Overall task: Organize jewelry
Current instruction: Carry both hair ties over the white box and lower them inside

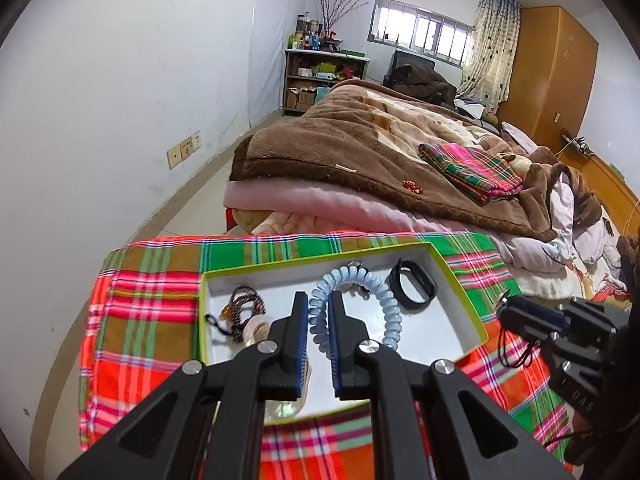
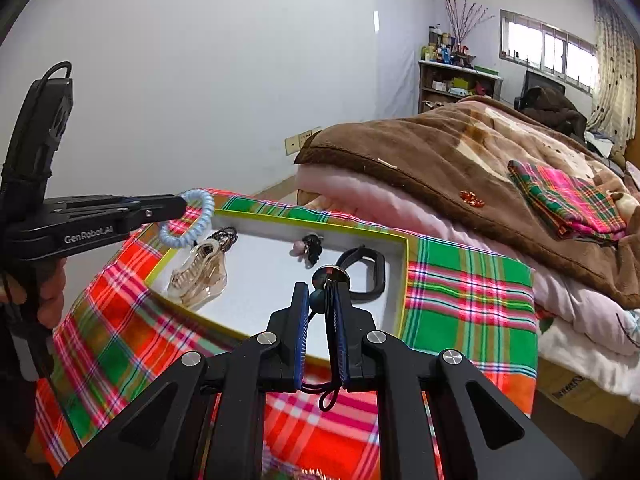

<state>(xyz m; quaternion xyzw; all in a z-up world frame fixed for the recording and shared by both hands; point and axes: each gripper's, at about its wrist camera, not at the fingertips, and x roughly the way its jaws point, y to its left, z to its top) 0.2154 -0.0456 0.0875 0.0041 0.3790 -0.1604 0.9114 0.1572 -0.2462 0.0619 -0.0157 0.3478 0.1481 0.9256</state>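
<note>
A shallow white box with a green rim [image 1: 436, 332] [image 2: 260, 280] lies on a plaid cloth [image 1: 152, 300]. My left gripper [image 1: 319, 298] [image 2: 176, 208] is shut on a light-blue spiral coil band [image 1: 390, 308] [image 2: 192, 220], held above the box's left side. My right gripper [image 2: 320, 292] [image 1: 516, 314] is shut on a black cord necklace [image 2: 330, 390] with a round metal pendant [image 2: 331, 274], held over the box. Inside the box lie a dark beaded bracelet [image 1: 244, 304], a black wristband [image 1: 412, 284] [image 2: 364, 276], a clear claw clip [image 2: 200, 276] and a small pink-and-black piece [image 2: 308, 248].
Behind the box a bed is piled with a brown blanket [image 1: 340, 140] and pink quilts. A small red bead piece [image 1: 412, 187] [image 2: 472, 198] and a folded plaid cloth [image 1: 472, 172] rest on the blanket. A person's hand [image 2: 52, 292] grips the left gripper's handle. A white wall stands on the left.
</note>
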